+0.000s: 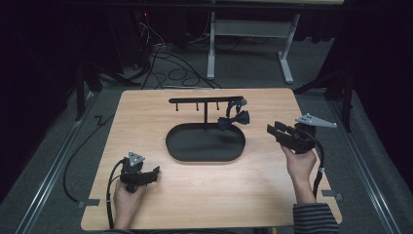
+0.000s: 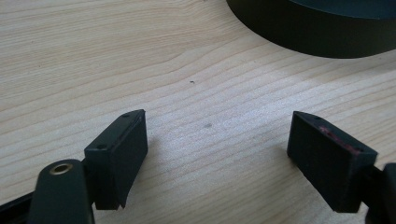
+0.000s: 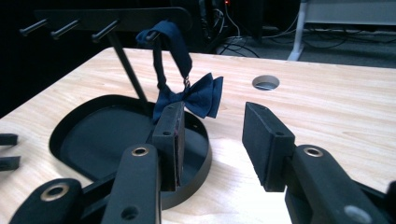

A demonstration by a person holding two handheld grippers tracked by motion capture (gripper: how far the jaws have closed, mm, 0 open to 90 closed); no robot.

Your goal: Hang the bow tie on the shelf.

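A dark blue bow tie [image 1: 234,119] [image 3: 198,95] hangs by its strap from the right end of a black peg rack [image 1: 205,100] [image 3: 105,18] that stands in an oval black tray [image 1: 204,155] [image 3: 63,135]. My right gripper [image 1: 272,130] [image 3: 212,133] is held above the table to the right of the tray, jaws open and empty, pointing at the bow tie with a gap between. My left gripper [image 1: 155,171] [image 2: 215,154] rests low near the table's front left, jaws wide open over bare wood, nothing between them.
The wooden table [image 1: 146,122] has a round cable hole [image 3: 265,83] behind the bow tie. The tray's rim [image 2: 317,44] lies just beyond my left gripper. Cables and a metal stand [image 1: 214,44] sit on the floor behind the table.
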